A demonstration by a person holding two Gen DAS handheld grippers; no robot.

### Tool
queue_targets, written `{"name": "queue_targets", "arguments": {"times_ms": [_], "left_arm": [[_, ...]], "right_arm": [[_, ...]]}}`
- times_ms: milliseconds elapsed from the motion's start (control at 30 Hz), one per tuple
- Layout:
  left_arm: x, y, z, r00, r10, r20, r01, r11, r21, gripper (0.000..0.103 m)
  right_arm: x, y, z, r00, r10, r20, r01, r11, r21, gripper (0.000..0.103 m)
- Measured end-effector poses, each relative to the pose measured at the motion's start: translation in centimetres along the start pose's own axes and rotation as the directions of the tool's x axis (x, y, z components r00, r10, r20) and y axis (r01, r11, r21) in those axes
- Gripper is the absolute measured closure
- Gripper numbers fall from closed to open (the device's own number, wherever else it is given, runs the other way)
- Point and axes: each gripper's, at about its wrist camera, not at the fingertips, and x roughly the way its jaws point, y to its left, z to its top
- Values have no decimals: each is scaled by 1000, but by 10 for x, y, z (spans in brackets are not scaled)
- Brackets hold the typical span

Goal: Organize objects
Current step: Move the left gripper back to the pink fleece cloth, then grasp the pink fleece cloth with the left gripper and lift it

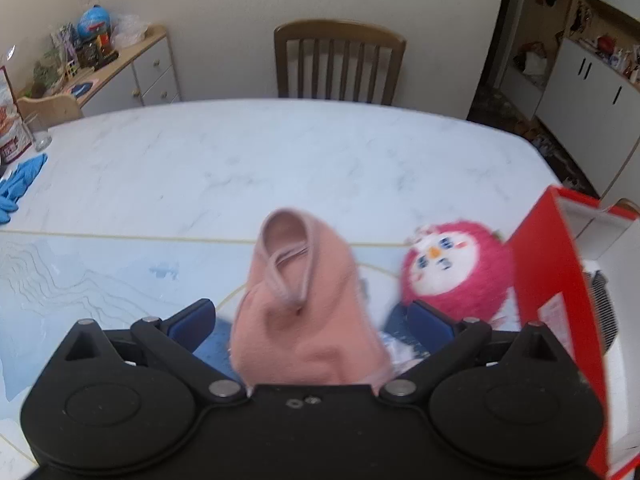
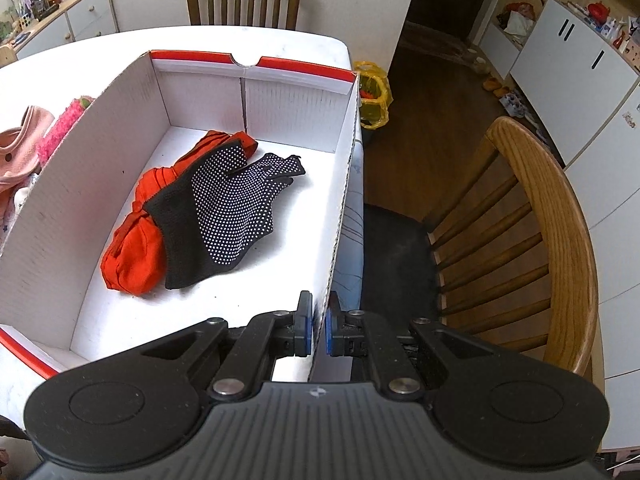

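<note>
A: Left hand-held gripper [image 1: 308, 316] spread wide, blue pads way apart. Pink cloth piece [image 1: 304, 300] bunched up right between them, not pinched by either pad from what shows. Bit blurry though, so can't tell whether it touches the desk [image 1: 240, 152] or hangs off the gripper body.

B: And next to it?

A: Fuzzy pink round plush toy [image 1: 456, 272] with a white face, just to the right of the cloth, sitting on the desk. Pressed up close to the red outer wall of the cardboard box [image 1: 556, 280].

B: Right side?

A: Right hand-held gripper [image 2: 319, 330] squeezed together on the box [image 2: 340, 208], clamped on its near-right wall with one pad inside and one outside. Pointing steeply down.

B: Anything in the box?

A: Orange cloth [image 2: 140, 240] crumpled on the white floor of it, with a black glove with white dots [image 2: 228, 208] lying partly on top. Rest of the floor bare.

B: Around the desk?

A: White marble-look top. Blue gloves [image 1: 20, 184] far off at the left edge, a clear glass [image 1: 38, 132] near them. Wooden chair [image 1: 340, 60] behind the far side, another wooden chair [image 2: 540, 240] off to the right of the box.
</note>
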Motion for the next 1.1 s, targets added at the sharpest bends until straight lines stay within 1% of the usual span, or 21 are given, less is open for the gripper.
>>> {"name": "queue_targets", "arguments": {"times_ms": [200,367,467,533,567,733,867,933,967,1033,1100], "left_arm": [[27,13,-7,999,14,-44,-15,1000,-26,1],[39,19,-10,998,-20,-55,16,997,-71,2],[44,23,-11,998,-13,-59,8,996,-89,7],[48,23,-11,998,1,-65,-7,996,-92,14],[49,24,-11,998,8,-68,-15,996,-92,15],[56,26,-11,996,34,-81,-41,995,-89,39],[55,27,-12,997,23,-74,-30,995,-96,52],[53,28,-11,997,12,-80,-21,993,-118,67],[50,28,-10,997,3,-78,-13,992,-123,70],[46,28,-8,998,-6,-69,-3,993,-121,82],[40,27,-8,998,-19,-60,12,993,-116,89]], "right_arm": [[1,3,2,1000,-12,-10,12,1000,-2,97],[2,3,2,1000,-15,-15,15,1000,-2,97],[2,3,2,1000,-16,-16,16,1000,-2,97],[2,3,2,1000,-15,-16,15,1000,-2,97],[2,2,3,1000,-15,-16,15,1000,-2,97],[3,3,2,1000,-12,-16,12,1000,1,97],[2,3,2,1000,-12,-16,12,1000,1,97],[2,3,2,1000,-12,-16,12,1000,2,97],[2,3,2,1000,-12,-16,12,1000,2,97],[2,2,2,1000,-11,-15,11,1000,0,97],[2,2,2,1000,-9,-14,9,1000,1,97]]}}
